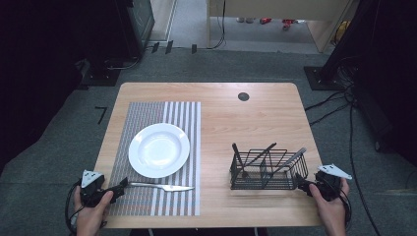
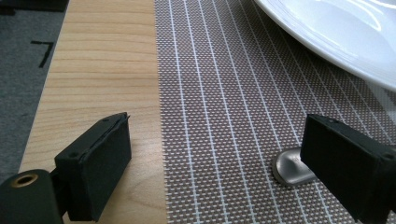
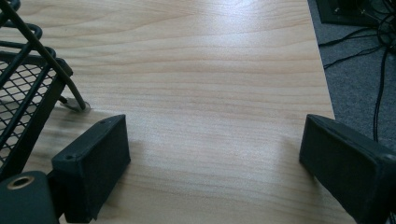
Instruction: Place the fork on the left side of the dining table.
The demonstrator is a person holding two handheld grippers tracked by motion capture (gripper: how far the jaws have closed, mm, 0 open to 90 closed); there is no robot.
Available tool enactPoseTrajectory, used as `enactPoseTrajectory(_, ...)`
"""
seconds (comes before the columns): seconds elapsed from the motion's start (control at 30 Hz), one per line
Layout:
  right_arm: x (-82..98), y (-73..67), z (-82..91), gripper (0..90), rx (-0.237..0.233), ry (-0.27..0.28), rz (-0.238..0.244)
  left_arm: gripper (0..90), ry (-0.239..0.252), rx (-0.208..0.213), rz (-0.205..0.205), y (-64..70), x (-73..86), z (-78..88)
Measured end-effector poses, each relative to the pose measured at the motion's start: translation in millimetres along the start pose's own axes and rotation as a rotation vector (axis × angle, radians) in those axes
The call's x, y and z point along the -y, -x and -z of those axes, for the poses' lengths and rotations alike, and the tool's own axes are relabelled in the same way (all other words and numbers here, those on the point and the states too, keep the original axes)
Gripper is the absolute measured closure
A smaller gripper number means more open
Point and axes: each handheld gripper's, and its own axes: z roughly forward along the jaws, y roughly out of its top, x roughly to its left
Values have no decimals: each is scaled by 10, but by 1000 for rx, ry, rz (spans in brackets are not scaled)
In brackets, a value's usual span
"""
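A knife (image 1: 162, 186) lies on the placemat (image 1: 147, 196) near the plate (image 1: 159, 149), so place-setting looks barely begun (more cutlery waits in the wire basket (image 1: 268, 172) at right), with left gripper (image 1: 120, 186) and right gripper (image 1: 301, 186) both spread wide, empty

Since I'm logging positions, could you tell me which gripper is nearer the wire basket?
Right. The right gripper sits beside the wire basket at its right end; the left gripper is across the table, by the knife.
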Motion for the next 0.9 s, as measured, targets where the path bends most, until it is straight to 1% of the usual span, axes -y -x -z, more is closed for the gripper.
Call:
enactPoseTrajectory(0.07, -1, 2, -1, 78, -1, 0, 1, 89, -1, -4, -4, 10, 3, -1)
enactPoseTrajectory(0.2, -1, 2, -1, 79, -1, 0, 1, 89, 8, -7, 1, 5, 2, 14)
enactPoseTrajectory(0.3, 1, 1, 1, 78, -2, -1, -2, 88, 14, 1, -3, 11, 2, 31)
enactPoseTrajectory(0.43, 1, 1, 1, 78, -2, -1, -1, 88, 15, -9, -5, 47, -6, 41)
enactPoseTrajectory(0.57, 1, 2, 1, 78, -2, 0, -1, 88, 39, -11, 16, 59, -35, 84)
enactPoseTrajectory(0.67, 1, 1, 1, 78, -2, -1, -2, 89, 71, -13, 27, 77, -71, 145)
enactPoseTrajectory(0.77, 1, 1, 1, 78, -2, -1, -2, 89, 98, -6, 41, 113, -105, 206)
enactPoseTrajectory(0.9, 1, 2, 0, 79, -1, 0, 0, 89, 113, 4, 36, 191, -132, 251)
